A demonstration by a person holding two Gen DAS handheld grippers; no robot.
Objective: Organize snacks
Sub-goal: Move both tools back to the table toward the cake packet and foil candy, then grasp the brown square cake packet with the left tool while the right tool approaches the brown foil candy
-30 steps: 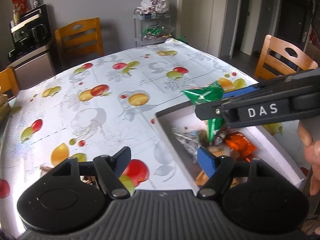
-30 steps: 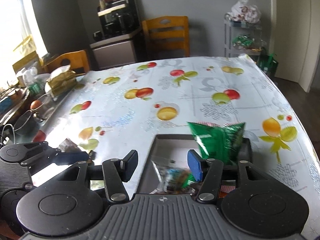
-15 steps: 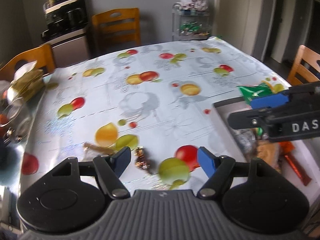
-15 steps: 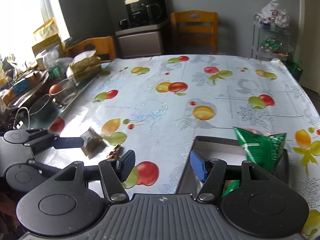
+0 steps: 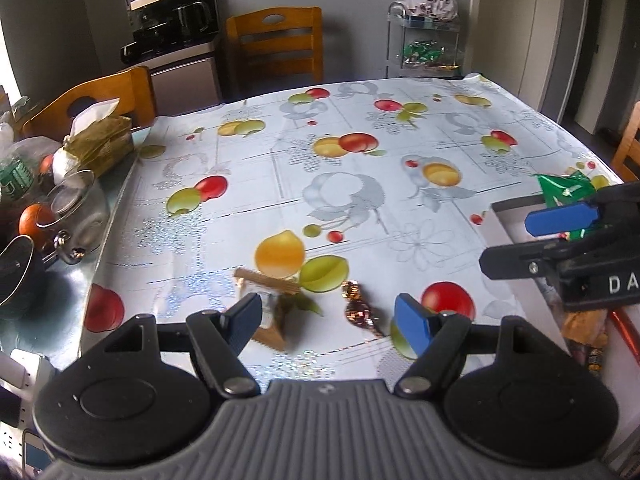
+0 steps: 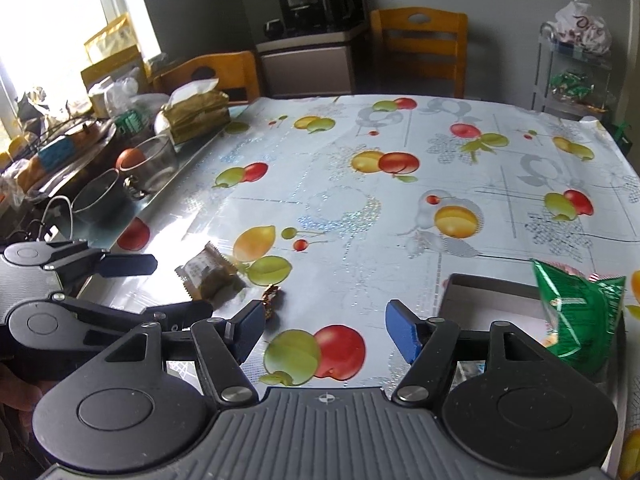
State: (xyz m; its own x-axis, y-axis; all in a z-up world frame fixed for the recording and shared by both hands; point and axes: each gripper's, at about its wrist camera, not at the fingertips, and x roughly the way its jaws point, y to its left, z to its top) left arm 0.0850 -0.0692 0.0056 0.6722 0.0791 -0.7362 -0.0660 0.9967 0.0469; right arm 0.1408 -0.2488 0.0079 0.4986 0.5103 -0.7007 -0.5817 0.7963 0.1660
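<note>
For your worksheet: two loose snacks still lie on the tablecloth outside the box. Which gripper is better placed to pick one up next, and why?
Probably the left gripper: it is open, with the brown packet and the twisted candy lying right before its fingers. The right gripper, empty, jaws opening, sits nearer the box.

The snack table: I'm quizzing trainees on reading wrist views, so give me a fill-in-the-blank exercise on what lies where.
1. The tall green foil snack bag stands in the grey ____.
2. The small candy in a shiny brown wrapper lies on the tablecloth printed with ____.
3. Nothing is between the jaws of the left gripper; they are ____.
4. Beside the candy lies a brown-wrapped ____.

Missing words: box; fruit; open; biscuit
</note>
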